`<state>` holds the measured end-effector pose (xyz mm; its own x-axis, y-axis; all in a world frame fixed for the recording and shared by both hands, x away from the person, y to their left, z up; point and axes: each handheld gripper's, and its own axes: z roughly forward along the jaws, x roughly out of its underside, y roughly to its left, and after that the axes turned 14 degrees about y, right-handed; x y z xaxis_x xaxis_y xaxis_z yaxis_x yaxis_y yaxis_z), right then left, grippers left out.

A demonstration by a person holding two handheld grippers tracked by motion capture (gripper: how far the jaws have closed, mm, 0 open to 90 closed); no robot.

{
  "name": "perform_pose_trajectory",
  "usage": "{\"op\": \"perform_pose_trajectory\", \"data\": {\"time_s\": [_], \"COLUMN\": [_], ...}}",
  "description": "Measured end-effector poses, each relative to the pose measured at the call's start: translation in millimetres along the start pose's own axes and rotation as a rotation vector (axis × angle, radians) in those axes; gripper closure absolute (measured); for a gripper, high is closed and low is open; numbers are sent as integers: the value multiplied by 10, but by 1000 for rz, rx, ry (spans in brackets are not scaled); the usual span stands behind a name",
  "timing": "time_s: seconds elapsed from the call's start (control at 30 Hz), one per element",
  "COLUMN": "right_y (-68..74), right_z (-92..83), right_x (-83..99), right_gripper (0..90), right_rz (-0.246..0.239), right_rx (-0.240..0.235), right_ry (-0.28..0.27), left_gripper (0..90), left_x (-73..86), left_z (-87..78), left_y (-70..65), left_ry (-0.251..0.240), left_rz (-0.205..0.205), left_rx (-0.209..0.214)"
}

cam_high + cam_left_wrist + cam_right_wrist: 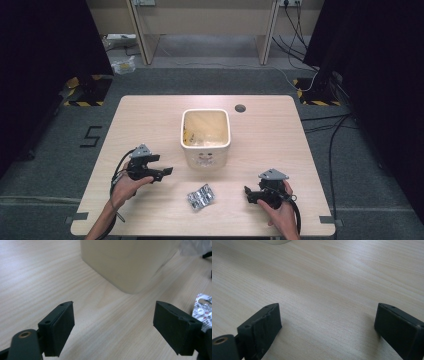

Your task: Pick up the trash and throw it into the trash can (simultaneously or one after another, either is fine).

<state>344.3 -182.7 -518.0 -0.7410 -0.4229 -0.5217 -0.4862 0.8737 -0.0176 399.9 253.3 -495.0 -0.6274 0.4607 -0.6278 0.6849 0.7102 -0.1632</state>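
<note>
Left tongs (113,322) and right tongs (328,327) gape wide, empty.

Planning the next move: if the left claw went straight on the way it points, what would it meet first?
Probably the cream bin: it stands ahead of the open left claw, bare table between. The blister pack lies off to the side.

A black figure "5" (91,136) is marked on the grey carpeted floor (50,150) left of the counter. Print on the silver blister pack (201,196) is too small to read.
</note>
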Motion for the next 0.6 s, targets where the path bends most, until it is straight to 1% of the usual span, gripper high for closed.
{"op": "perform_pose_trajectory", "data": {"time_s": [0.17,0.3,0.47,0.6], "right_y": [0,0,0,0], "right_z": [0,0,0,0], "right_x": [0,0,0,0], "right_gripper": [73,73,73,74], "right_rz": [-1,0,0,0], "right_rx": [0,0,0,0], "right_ry": [0,0,0,0], "left_gripper": [164,164,164,164], "left_x": [37,100,164,208], "left_z": [40,79,114,165], "left_y": [-11,-13,-3,-7], "left_ry": [17,34,57,78], "left_rz": [5,3,0,11], "left_rx": [-3,-6,-22,-41]}}
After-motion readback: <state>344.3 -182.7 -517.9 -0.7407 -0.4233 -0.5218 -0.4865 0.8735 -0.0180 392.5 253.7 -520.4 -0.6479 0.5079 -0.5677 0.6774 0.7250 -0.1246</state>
